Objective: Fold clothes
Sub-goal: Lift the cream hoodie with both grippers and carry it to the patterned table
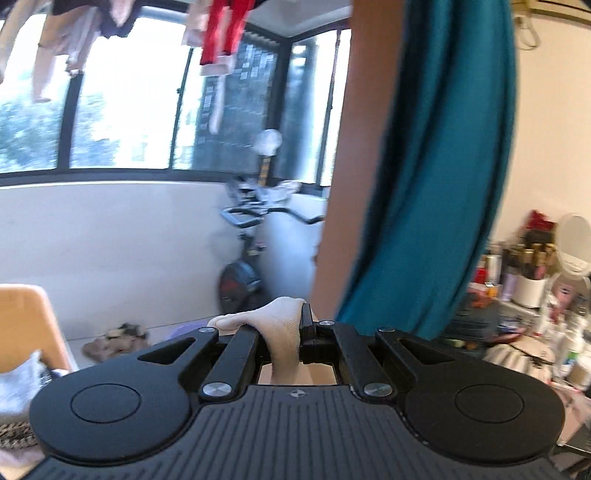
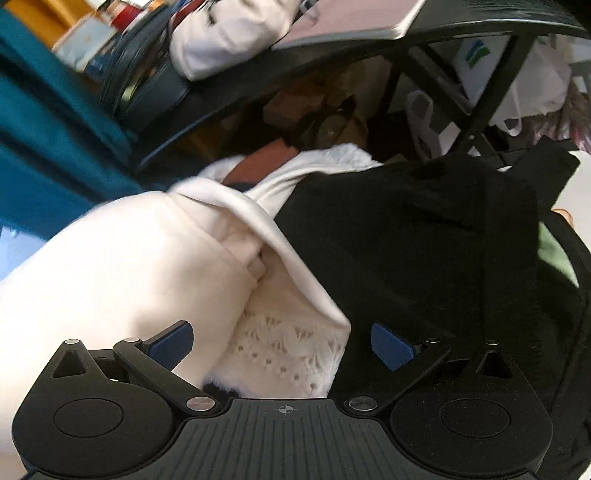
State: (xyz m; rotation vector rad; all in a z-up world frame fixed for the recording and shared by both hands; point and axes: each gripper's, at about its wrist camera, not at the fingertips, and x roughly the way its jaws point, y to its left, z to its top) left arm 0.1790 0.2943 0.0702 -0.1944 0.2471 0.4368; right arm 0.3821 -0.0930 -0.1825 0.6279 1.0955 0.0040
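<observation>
In the left wrist view my left gripper is shut on a bunched edge of cream cloth, held up in the air facing a window. In the right wrist view my right gripper stands open, its blue pads wide apart. Between and just beyond them lies the cream garment, a thick folded mass with a lacy knit patch near the jaws. A black garment lies right beside it, under the right pad.
A teal curtain and an orange door frame hang close on the right. An exercise bike stands by the balcony wall; laundry hangs above. A cluttered table sits far right. A black table frame crosses above the clothes.
</observation>
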